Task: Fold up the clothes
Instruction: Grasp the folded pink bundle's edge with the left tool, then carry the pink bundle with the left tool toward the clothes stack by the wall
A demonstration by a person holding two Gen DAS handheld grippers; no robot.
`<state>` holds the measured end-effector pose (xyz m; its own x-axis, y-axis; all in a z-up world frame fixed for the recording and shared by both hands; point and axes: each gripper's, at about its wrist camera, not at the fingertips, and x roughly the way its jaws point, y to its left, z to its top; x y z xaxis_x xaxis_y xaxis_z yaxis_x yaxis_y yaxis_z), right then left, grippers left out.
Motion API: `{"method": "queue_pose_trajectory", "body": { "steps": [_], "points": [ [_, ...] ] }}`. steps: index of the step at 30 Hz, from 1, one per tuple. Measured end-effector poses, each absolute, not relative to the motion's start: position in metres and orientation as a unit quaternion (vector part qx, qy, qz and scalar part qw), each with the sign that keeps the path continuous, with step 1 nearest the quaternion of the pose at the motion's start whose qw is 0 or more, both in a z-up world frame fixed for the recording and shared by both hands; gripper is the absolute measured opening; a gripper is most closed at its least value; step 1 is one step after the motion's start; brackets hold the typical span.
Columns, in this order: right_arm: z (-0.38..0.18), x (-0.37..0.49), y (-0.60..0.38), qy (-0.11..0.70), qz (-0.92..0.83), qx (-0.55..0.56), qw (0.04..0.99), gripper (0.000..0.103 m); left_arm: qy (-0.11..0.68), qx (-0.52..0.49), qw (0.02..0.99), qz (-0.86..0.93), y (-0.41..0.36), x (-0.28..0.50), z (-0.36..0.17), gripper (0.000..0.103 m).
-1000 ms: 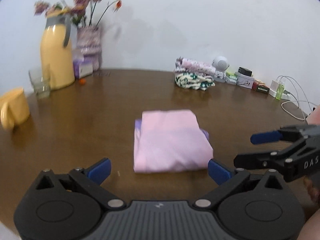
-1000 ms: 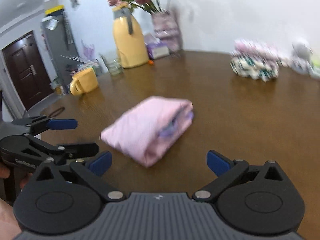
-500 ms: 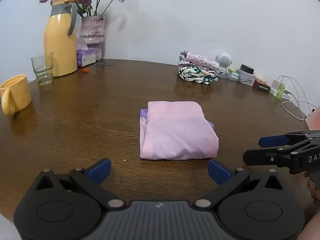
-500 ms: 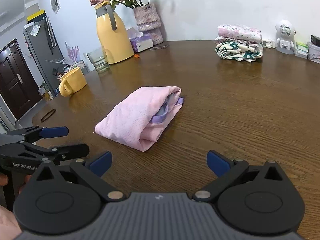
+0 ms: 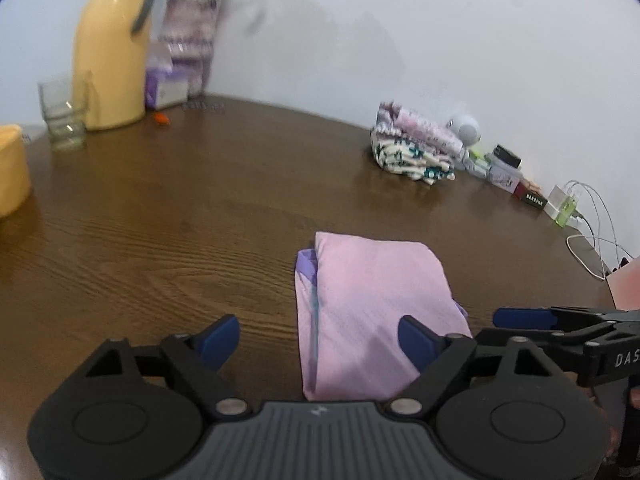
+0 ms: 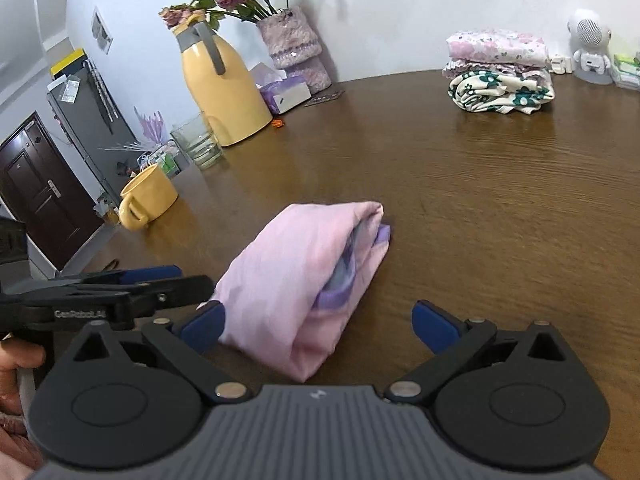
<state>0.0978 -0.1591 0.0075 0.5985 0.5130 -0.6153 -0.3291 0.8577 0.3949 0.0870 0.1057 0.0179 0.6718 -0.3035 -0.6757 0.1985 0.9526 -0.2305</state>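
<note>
A folded pink garment (image 5: 372, 300) with a purple layer inside lies on the brown wooden table (image 5: 160, 220). My left gripper (image 5: 318, 338) stands over its near left part, jaws closing. One finger hangs over the cloth, the other stays clear over bare wood. In the right wrist view the same garment (image 6: 296, 272) lies between the fingers of my right gripper (image 6: 318, 324), whose jaws are closing too, pads not pressing. The left gripper (image 6: 160, 276) shows at that view's left edge, and the right gripper (image 5: 520, 320) at the other view's right edge.
A yellow jug (image 5: 108, 60), a glass (image 5: 64, 116) and a yellow mug (image 5: 12, 172) stand at the table's far left by a vase of flowers (image 6: 292, 48). A stack of folded clothes (image 5: 412, 152), small boxes and a charger with cables (image 5: 564, 204) line the back right.
Both grippers have come closer to the pink garment, which now sits between their fingers. The left jaws stand narrower than before, and both views have tilted.
</note>
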Motion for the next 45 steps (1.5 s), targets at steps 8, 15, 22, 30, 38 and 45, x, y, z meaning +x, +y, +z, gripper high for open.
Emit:
{"method": "queue_pose_trajectory", "body": {
  "steps": [8,15,22,30,38,45],
  "points": [
    [-0.008,0.124,-0.153,0.406,0.229,0.151,0.872,0.073,0.429,-0.035,0.887,-0.166,0.097,0.131,0.007,0.063],
    [-0.019,0.132,-0.154,0.42,0.231,0.198,0.855,0.02,0.452,-0.016,0.87,-0.195,0.092,0.147,0.008,0.043],
    [-0.024,0.137,-0.157,0.423,0.234,0.224,0.846,0.016,0.468,-0.079,0.856,-0.206,0.095,0.153,0.004,0.018],
    [-0.025,0.142,-0.165,0.418,0.263,0.245,0.834,0.009,0.444,-0.13,0.862,-0.208,0.097,0.145,0.004,0.008],
    [-0.009,0.136,-0.174,0.394,0.275,0.24,0.843,0.008,0.411,-0.154,0.872,-0.217,0.092,0.128,0.015,0.007],
    [0.011,0.126,-0.193,0.365,0.278,0.234,0.857,0.008,0.37,-0.15,0.888,-0.227,0.077,0.114,0.038,0.007]
  ]
}}
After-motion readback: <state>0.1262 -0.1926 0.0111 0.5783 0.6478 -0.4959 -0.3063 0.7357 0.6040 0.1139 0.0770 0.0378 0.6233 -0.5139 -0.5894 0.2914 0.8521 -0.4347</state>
